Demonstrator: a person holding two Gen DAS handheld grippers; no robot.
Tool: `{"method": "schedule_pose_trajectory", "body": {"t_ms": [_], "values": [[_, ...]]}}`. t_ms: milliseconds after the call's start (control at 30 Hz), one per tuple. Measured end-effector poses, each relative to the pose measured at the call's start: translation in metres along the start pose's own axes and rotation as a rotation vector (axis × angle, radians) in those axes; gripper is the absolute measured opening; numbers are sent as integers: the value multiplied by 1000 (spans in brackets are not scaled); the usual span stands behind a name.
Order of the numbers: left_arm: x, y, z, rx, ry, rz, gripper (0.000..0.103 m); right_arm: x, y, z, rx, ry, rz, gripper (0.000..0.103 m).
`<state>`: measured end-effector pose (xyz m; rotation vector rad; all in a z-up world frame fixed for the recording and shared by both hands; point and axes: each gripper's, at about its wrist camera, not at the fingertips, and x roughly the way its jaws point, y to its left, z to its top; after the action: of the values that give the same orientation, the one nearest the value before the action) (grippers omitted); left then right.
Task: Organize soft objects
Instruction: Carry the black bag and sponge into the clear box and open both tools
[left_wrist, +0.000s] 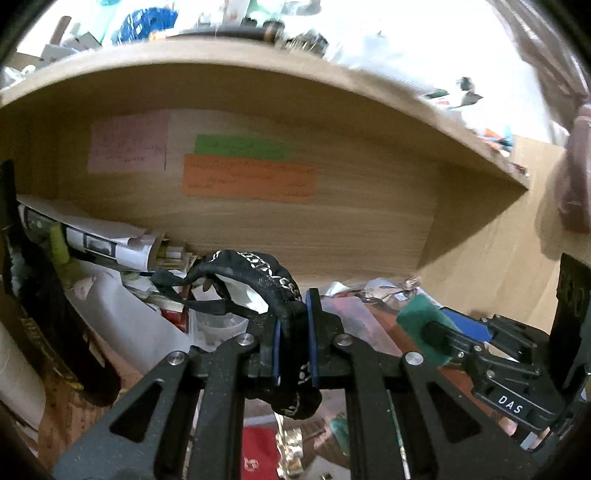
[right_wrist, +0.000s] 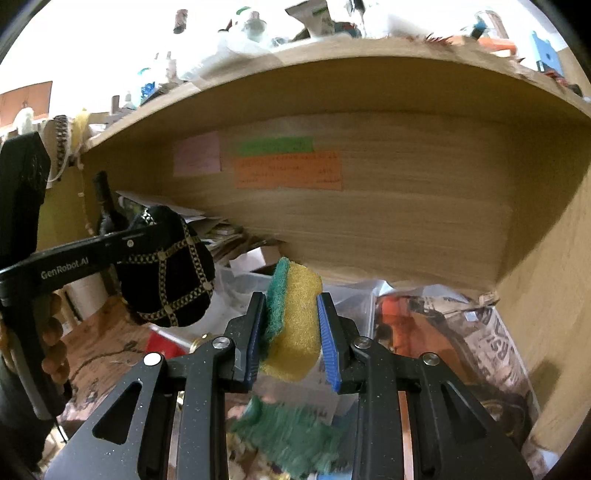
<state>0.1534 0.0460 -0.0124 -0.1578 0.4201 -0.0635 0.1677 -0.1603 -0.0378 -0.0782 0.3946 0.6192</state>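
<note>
My left gripper (left_wrist: 293, 325) is shut on a black cloth cap with gold trim (left_wrist: 266, 273), held up in front of a wooden shelf; the cap also shows in the right wrist view (right_wrist: 166, 273) at the left. My right gripper (right_wrist: 291, 321) is shut on a yellow sponge with a green scrub side (right_wrist: 295, 314), held up in front of the same shelf. The sponge and right gripper show at the lower right of the left wrist view (left_wrist: 421, 325). A second green scrub pad (right_wrist: 295, 435) lies below the right gripper.
The wooden shelf's back panel (right_wrist: 406, 221) carries pink, green and orange notes (right_wrist: 288, 170). Rolled papers (left_wrist: 110, 240), plastic tubs (right_wrist: 251, 280), a printed bag (right_wrist: 480, 343) and a black bottle (right_wrist: 107, 206) crowd the shelf floor. More clutter sits on top of the shelf.
</note>
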Motion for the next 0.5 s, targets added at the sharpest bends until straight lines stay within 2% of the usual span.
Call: {"method": "schedule_pose_trajectory", "body": {"t_ms": [200, 333, 500], "values": [[48, 6, -2, -12, 103, 34, 11, 35, -7, 3, -16, 83, -2, 26], [76, 10, -10, -31, 182, -1, 11, 62, -12, -1, -27, 167, 1, 26], [104, 4, -18, -5, 269, -24, 11, 90, -18, -15, -34, 283, 5, 26]]}}
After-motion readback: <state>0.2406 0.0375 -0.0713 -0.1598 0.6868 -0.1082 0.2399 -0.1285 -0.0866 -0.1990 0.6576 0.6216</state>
